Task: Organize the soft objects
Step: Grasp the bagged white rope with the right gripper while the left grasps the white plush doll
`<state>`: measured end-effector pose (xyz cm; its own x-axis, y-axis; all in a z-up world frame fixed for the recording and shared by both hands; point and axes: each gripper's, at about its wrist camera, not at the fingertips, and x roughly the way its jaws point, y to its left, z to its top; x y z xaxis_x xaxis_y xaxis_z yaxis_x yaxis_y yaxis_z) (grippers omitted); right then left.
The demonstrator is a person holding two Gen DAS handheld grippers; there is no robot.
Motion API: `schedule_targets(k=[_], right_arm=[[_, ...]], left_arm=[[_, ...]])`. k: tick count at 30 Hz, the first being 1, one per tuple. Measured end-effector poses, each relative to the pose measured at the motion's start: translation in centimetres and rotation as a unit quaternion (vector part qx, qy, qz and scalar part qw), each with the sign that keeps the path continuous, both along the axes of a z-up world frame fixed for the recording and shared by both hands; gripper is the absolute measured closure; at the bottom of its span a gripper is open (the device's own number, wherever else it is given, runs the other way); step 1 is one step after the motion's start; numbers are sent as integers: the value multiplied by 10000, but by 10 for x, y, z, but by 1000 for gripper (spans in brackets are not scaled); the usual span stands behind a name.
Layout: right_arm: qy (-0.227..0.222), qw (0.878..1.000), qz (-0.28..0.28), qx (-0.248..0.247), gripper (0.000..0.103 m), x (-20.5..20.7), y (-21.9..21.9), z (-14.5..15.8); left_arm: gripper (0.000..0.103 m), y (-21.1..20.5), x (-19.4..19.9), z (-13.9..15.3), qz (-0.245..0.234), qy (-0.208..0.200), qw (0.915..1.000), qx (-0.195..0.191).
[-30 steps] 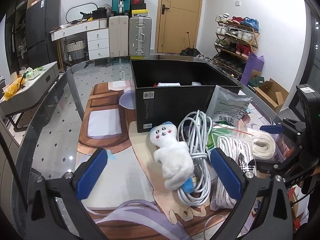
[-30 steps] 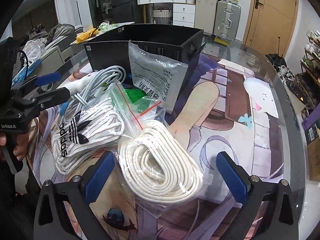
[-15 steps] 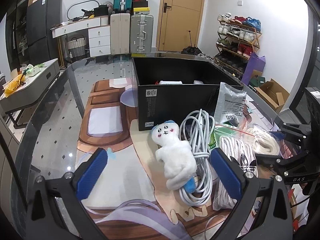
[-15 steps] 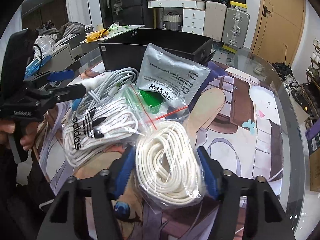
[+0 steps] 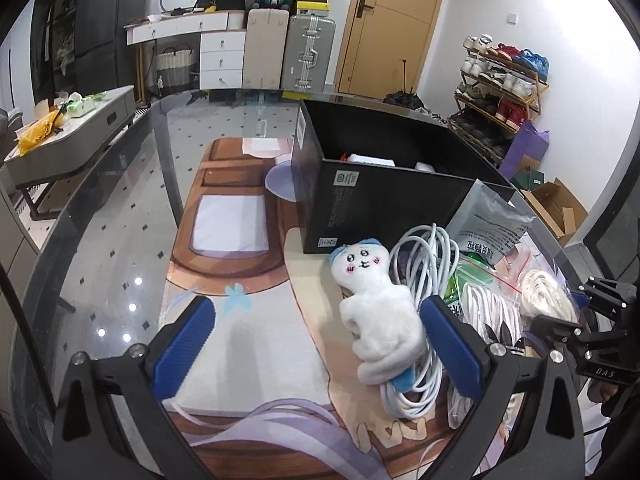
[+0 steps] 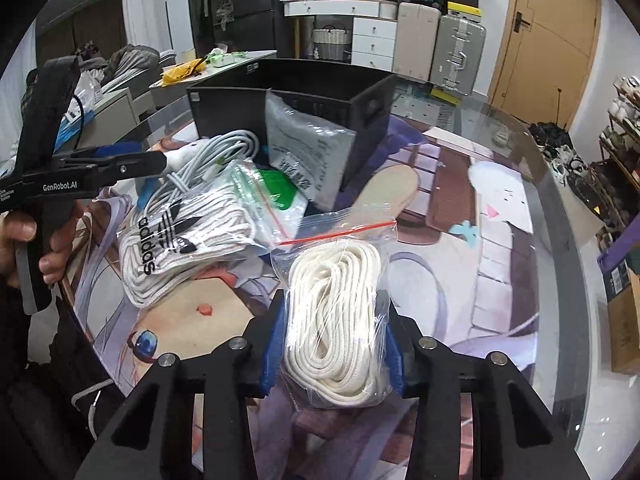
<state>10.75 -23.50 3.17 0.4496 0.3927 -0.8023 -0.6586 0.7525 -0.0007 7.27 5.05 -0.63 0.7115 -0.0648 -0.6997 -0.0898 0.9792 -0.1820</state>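
Between my right jaws, the bagged coil of cream rope [image 6: 334, 316] is now being squeezed: the right gripper [image 6: 332, 344] has just been closing, its blue pads pressing into both sides of the plastic, where a second ago they were standing wide around it. That is telling me the pick is made, and the carry to the black box [image 6: 288, 120] is what I am judging comes next. The bag's red zip edge is pointing forward, away from me. It seems to be lifting clear of the printed mat, though from this angle I cannot be sure its underside has left the table [image 6: 560, 280].

Just left of it the second rope bag, with the black logo [image 6: 188, 240], is lying flat, with the grey cable bundle [image 6: 216, 156] behind it and a silver pouch [image 6: 304, 148] leaning on the box wall.

My left gripper [image 5: 320, 344] is hanging with its jaws wide apart and gripping nothing; the white plush toy [image 5: 376, 312] is lying just inside the right-hand pad, on top of the cable coil, near the box front.
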Motion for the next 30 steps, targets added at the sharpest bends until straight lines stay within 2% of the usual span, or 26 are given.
schedule_targets(k=[7, 11, 14, 16, 17, 19, 22, 30], right_arm=[[-62, 9993, -353, 92, 61, 7, -15, 8], [-97, 9989, -417, 197, 61, 7, -14, 12], [-109, 9991, -346, 240, 61, 4, -10, 13], [-135, 9991, -305, 268, 61, 4, -6, 15], [-145, 9991, -290, 277, 61, 2, -5, 15], [-166, 9991, -261, 282, 61, 1, -3, 17], [-215, 9990, -259, 310, 61, -1, -1, 19], [-360, 9981, -247, 437, 61, -3, 0, 28]], left_arm=[[9, -5, 4, -1, -185, 47, 9998, -27], [17, -4, 3, 0, -310, 11, 9993, -220], [30, -3, 2, 0, -434, -27, 9982, -420], [46, -2, 2, 0, -515, -39, 9972, -548], [49, -3, 1, 0, -584, -62, 9963, -631], [66, -4, -1, 1, -672, -107, 9951, -720], [70, -7, -3, 2, -729, -156, 9947, -711], [71, -5, -10, 6, -575, -308, 9959, -623]])
